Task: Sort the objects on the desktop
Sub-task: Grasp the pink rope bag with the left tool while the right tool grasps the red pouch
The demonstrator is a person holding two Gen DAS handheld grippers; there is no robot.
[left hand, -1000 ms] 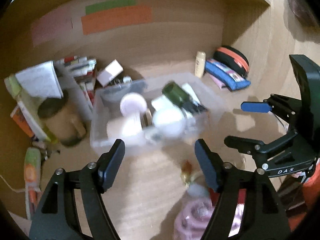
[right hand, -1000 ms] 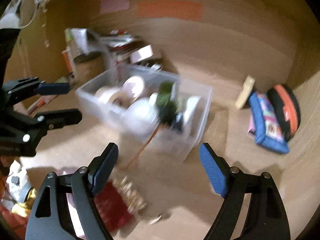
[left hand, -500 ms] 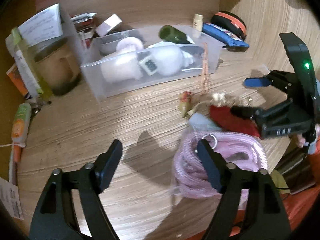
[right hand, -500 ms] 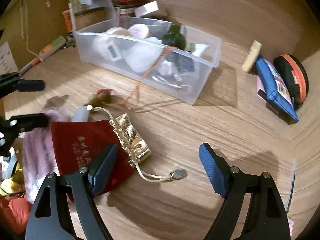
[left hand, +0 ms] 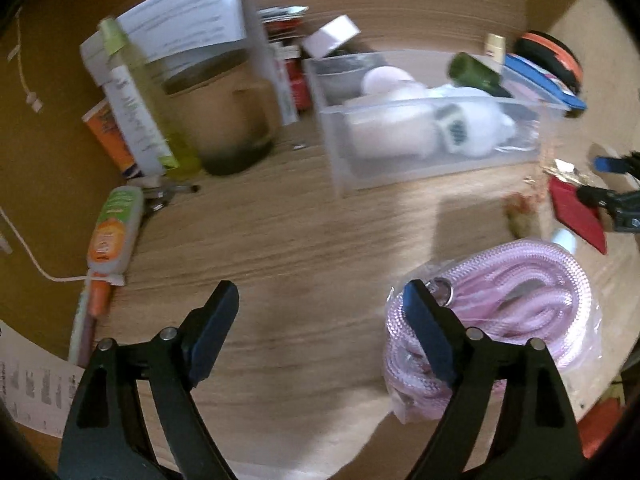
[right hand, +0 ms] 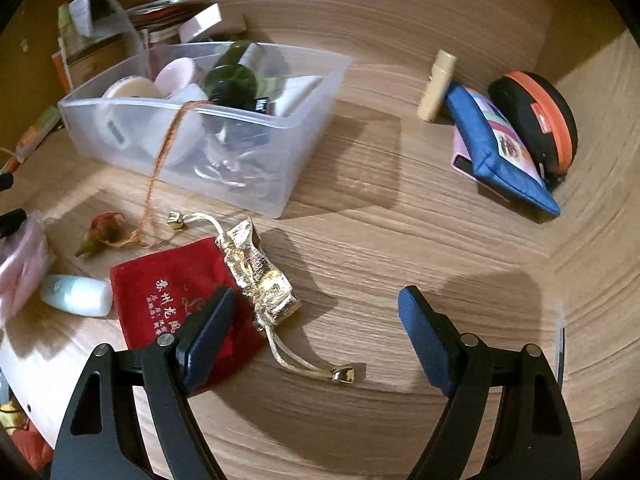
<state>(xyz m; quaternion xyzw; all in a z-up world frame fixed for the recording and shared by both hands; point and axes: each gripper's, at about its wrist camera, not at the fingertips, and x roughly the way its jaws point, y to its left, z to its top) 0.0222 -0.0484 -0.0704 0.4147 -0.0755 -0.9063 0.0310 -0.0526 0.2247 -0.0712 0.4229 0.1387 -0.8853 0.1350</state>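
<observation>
My left gripper [left hand: 320, 296] hangs over bare wood, its jaws opening with nothing between them. A bag of pink rope [left hand: 520, 292] lies just beside its right finger. The right gripper [right hand: 316, 296] is open above the desk, its left finger over a red pouch [right hand: 176, 280]. A gold drawstring pouch [right hand: 260, 276] lies against the red one. A small white bottle [right hand: 76, 294] and a red-green charm on an orange cord [right hand: 98, 234] lie to the left. The clear bin [right hand: 240, 184] behind holds tape rolls, a green bottle and white items.
A blue pouch [right hand: 500, 152], a black-orange case [right hand: 536, 120] and a beige tube [right hand: 438, 84] sit at the back right by the wall. A brown mug [left hand: 236, 128], a yellow-green bottle [left hand: 140, 120], an orange tube [left hand: 114, 232] and papers crowd the left.
Both grippers have tipped down and come closer to the desk, so the bin has slid toward the top of each view. The left jaws stand wider than before.
</observation>
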